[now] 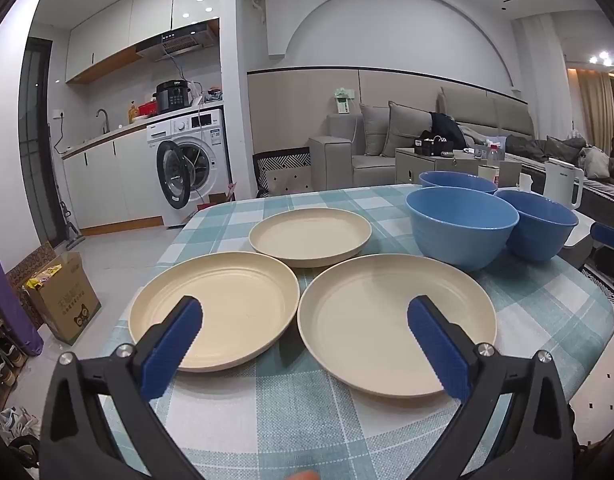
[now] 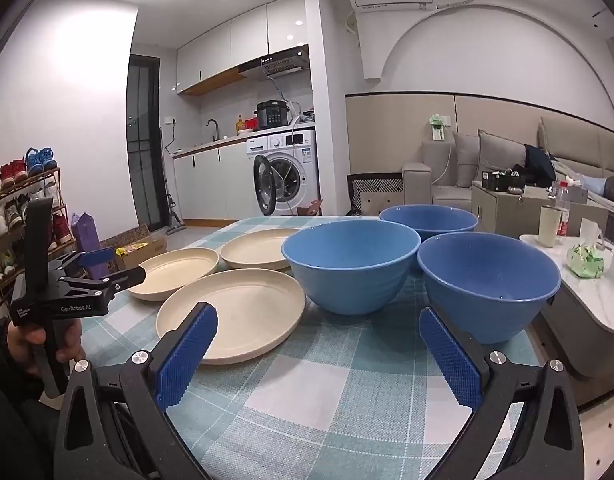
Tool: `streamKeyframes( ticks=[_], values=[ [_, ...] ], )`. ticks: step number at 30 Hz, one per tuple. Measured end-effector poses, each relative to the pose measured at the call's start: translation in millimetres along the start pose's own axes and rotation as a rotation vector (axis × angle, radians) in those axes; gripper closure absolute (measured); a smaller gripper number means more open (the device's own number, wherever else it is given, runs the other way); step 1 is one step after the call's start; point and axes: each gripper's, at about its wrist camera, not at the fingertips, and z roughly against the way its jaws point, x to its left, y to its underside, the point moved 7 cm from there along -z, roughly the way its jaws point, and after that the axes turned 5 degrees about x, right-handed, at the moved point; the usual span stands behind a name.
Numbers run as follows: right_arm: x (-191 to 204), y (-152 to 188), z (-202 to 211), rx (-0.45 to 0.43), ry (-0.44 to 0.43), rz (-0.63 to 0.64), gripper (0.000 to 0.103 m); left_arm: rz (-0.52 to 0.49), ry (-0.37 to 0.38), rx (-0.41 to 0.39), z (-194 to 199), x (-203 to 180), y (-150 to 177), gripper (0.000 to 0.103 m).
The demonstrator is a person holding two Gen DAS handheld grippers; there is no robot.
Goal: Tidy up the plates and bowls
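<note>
The left tongs (image 1: pixel 305 344) hang spread as wide as they go above the near edge of the checked tabletop (image 1: pixel 291 412), gripping nothing; its blue pads (image 1: pixel 175 344) frame the two nearest cream plates, the left plate (image 1: pixel 227 312) and the right plate (image 1: pixel 387 320), which lie side by side, almost touching; the right tongs (image 2: pixel 319 356) are likewise fully spread and empty, low over the cloth before the bowls; behind the pair of plates sits a third cream plate (image 1: pixel 311 236); to the right stand three blue bowls, upright and close together: a near-left bowl (image 2: pixel 351 264), a near-right bowl (image 2: pixel 489 280) and a far bowl (image 2: pixel 427 220); beyond the tabletop a washing machine (image 1: pixel 195 160) stands with its door open.
</note>
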Motion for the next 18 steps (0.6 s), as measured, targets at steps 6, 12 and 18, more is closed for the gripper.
streamKeyframes(
  ticks=[6,12,18],
  values=[
    [2.7,0.2,1.6,-0.005,-0.006,0.009,0.0,-0.008,0.008,0.004,-1.3,-2.6,2.1,0.0],
    [6.2,-1.2,0.9,-0.005,-0.013,0.017,0.0,-0.01,0.011,0.004,-0.3,-2.8,2.2,0.0],
    [6.4,-1.4,2.7,-0.016,-0.009,0.016,0.0,-0.01,0.013,0.006,-0.6,-3.2,1.2,0.0]
  ],
)
